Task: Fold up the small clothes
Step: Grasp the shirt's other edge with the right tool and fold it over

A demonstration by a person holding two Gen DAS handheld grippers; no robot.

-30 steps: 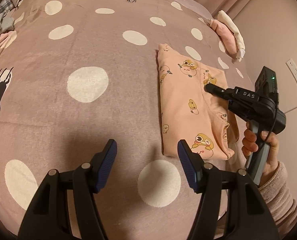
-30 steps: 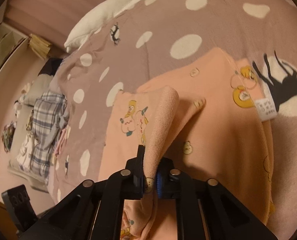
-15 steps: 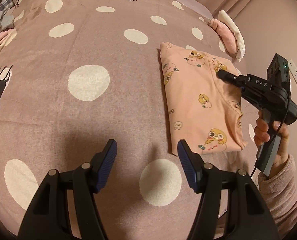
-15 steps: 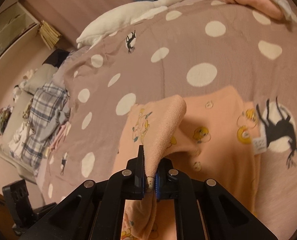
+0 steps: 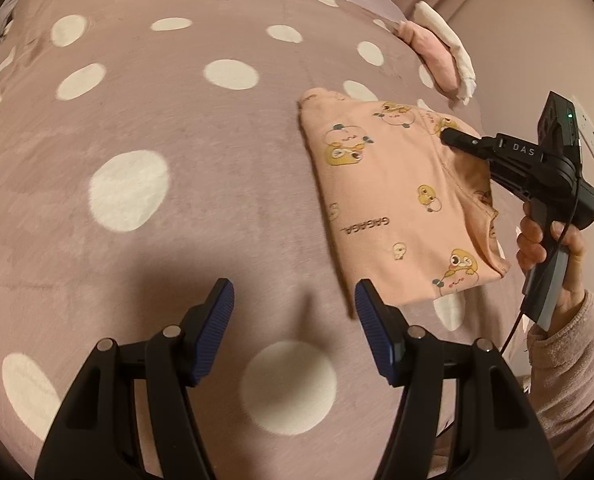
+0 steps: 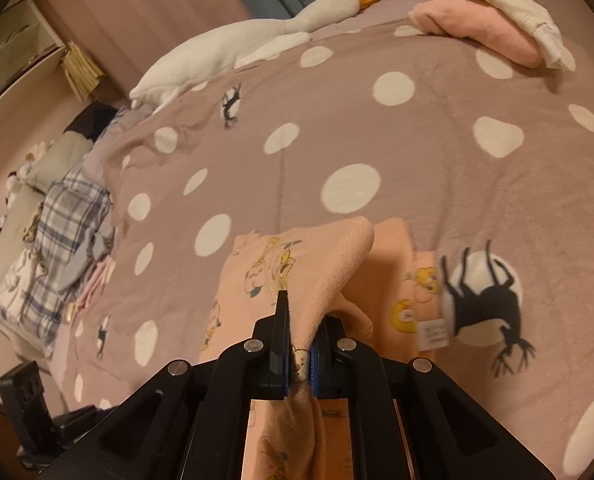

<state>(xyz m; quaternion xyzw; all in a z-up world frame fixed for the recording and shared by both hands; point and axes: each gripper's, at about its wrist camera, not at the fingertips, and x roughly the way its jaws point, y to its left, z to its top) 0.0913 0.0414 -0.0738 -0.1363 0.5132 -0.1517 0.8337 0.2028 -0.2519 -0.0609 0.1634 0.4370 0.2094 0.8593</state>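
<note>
Polka-dotted bedding (image 5: pixel 185 128) fills the left wrist view, where the left tool (image 5: pixel 293 314) hovers with jaws wide and empty, the peach garment (image 5: pixel 393 208) lying ahead to its right, long axis running away. From the right wrist, the right tool (image 6: pixel 300 354) pinches a raised fold of that garment (image 6: pixel 337 264), making it the nearer hand.

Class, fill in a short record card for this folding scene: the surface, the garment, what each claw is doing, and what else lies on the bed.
surface: dotted bedspread
garment: peach printed top, partly folded, lying on the bedspread
right claw: shut on a fold of the top, lifting it
left claw: open, empty, above the bedspread beside the top
other items: goose plush; pink and white folded clothes; plaid cloth
</note>
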